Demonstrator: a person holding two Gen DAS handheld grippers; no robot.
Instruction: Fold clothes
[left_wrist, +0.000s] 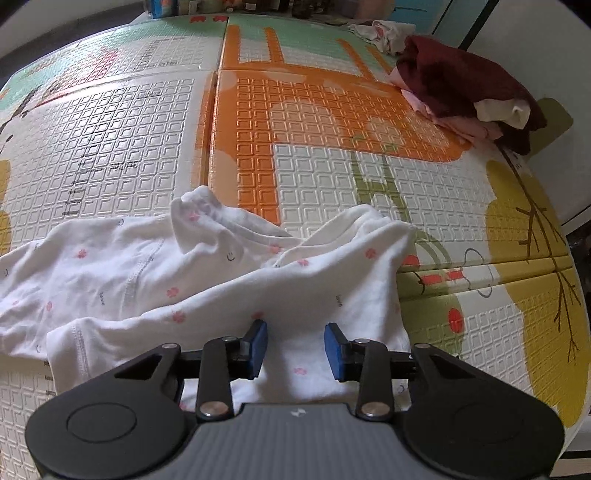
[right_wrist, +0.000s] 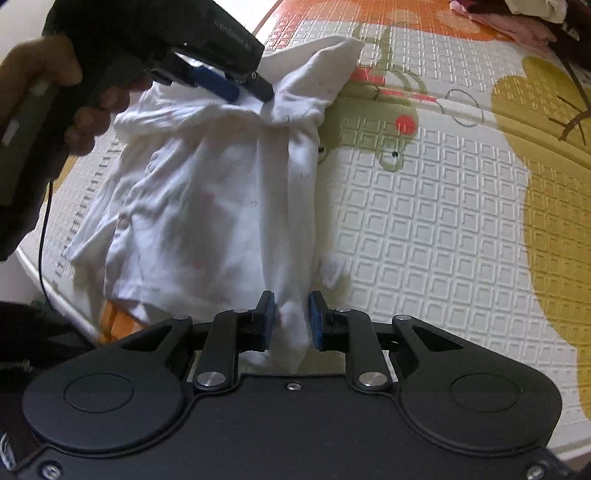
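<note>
A white baby garment (left_wrist: 147, 280) with small pink flowers lies crumpled on the play mat (left_wrist: 332, 177). My left gripper (left_wrist: 295, 347) sits on its near edge, blue pads pressed against a thick ridge of cloth between them. In the right wrist view the garment (right_wrist: 207, 192) stretches as a taut band from my right gripper (right_wrist: 291, 319), shut on a bunched corner, up to the left gripper (right_wrist: 251, 88), where the cloth gathers. A hand (right_wrist: 40, 62) holds the left gripper's handle.
A pile of dark red, pink and cream clothes (left_wrist: 461, 88) sits at the mat's far right, also seen as a pile (right_wrist: 517, 26) in the right wrist view. The mat's edge (right_wrist: 55, 288) runs along the lower left, with a thin black cable (right_wrist: 44, 240) beside it.
</note>
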